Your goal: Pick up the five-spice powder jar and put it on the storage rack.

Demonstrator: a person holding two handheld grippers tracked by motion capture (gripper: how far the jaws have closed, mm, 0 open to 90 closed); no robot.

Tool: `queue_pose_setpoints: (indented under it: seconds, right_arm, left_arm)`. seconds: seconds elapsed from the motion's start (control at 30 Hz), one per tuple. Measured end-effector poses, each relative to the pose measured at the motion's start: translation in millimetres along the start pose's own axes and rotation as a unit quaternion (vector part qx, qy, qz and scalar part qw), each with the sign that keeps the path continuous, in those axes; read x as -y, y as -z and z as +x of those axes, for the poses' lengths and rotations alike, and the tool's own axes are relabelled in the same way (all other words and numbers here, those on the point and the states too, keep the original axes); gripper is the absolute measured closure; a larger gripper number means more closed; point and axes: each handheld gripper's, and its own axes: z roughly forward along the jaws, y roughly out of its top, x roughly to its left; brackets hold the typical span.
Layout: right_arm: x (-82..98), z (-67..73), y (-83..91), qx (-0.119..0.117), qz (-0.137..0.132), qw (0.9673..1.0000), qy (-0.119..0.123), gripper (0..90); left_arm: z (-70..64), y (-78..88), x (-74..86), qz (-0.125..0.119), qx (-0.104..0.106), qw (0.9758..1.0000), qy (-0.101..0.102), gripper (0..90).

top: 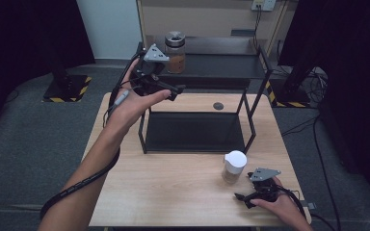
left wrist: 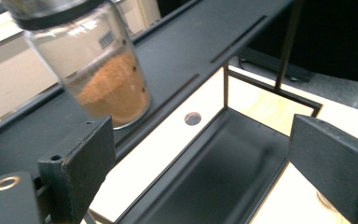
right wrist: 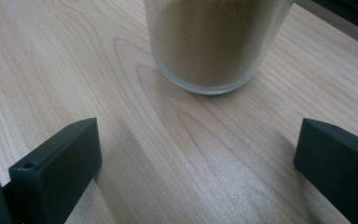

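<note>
A glass jar of orange powder with a dark lid [top: 175, 52] stands on the top shelf [top: 221, 66] of a black metal rack. My left gripper [top: 170, 88] is held up just in front of that jar, open and empty. In the left gripper view the jar [left wrist: 103, 74] sits beyond the left jaw, outside the gap of the left gripper [left wrist: 205, 158]. A white-lidded jar of beige powder [top: 234, 166] stands on the table at the front right. My right gripper [top: 244, 198] lies low just in front of it, open; the jar's base [right wrist: 214, 46] is ahead of the right gripper [right wrist: 198, 154], not touched.
The rack's lower tray [top: 195, 131] rests on the wooden table [top: 164, 192], with thin black posts at its corners. A round cable hole [top: 218, 106] is in the tabletop behind the tray. Dark stands and cables are on the floor around the table.
</note>
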Motion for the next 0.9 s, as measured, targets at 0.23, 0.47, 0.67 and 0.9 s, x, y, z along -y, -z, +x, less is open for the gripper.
queue_pose_setpoints:
  seconds: [0.23, 0.47, 0.67, 0.9]
  right_arm:
    - [0.0, 0.0, 0.0, 0.000, 0.000, 1.0000, 0.000, 1.4]
    - [-0.1, 0.0, 0.0, 0.000, 0.000, 1.0000, 0.000, 1.4]
    - [0.0, 0.0, 0.0, 0.000, 0.000, 1.0000, 0.000, 1.4]
    - [0.1, 0.1, 0.0, 0.000, 0.000, 1.0000, 0.000, 1.4]
  left_arm:
    - [-1.7, -10.3, 10.9, 0.002, 0.022, 0.9984, -0.052, 7.0]
    - [-6.9, -22.6, 19.6, 0.004, 0.045, 0.9962, -0.075, 6.8]
    - [-7.9, -31.8, 27.9, 0.013, 0.054, 0.9957, -0.074, 6.4]
    - [-8.1, -44.1, 44.5, 0.019, 0.066, 0.9955, -0.065, 5.1]
